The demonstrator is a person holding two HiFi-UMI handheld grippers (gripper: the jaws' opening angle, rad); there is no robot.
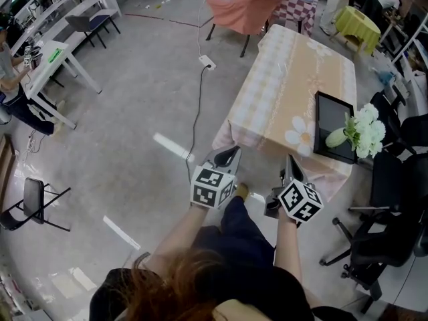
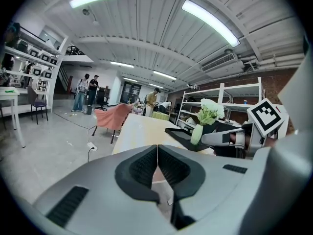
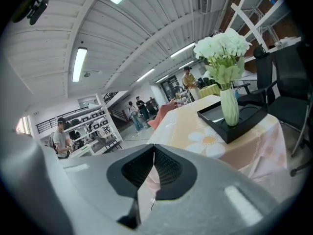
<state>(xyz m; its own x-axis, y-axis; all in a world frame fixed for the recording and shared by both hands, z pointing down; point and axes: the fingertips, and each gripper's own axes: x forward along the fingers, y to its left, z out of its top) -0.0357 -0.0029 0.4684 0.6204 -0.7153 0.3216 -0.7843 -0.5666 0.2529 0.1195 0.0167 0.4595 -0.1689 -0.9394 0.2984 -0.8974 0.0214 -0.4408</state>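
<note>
Left gripper (image 1: 226, 156) and right gripper (image 1: 292, 167) are held side by side, apart from each other, just short of the near end of the worktop (image 1: 287, 79); both are pointed toward it, level, as though kept at rest rather than reaching.

Left gripper: jaws are seen pressed together along their whole length, with nothing between them. Right gripper: the same, jaws closed and empty; only cloth and floor are seen past them.

Nearest thing: the overhanging edge of the checked peach tablecloth (image 1: 257, 105), with a daisy print (image 1: 299, 136) at the corner; no contact is made.

A black tray (image 1: 329, 120) is set on the worktop's near right corner; a pale green vase (image 1: 336, 138) of white flowers (image 1: 364, 129) is stood upright on it, probably so the tray takes any spill.

A power strip (image 1: 206, 61) is laid on the floor beside the worktop, its cable trailed toward the person.

No brand or legible writing is found; only the square markers on each gripper's cube are noted.
</note>
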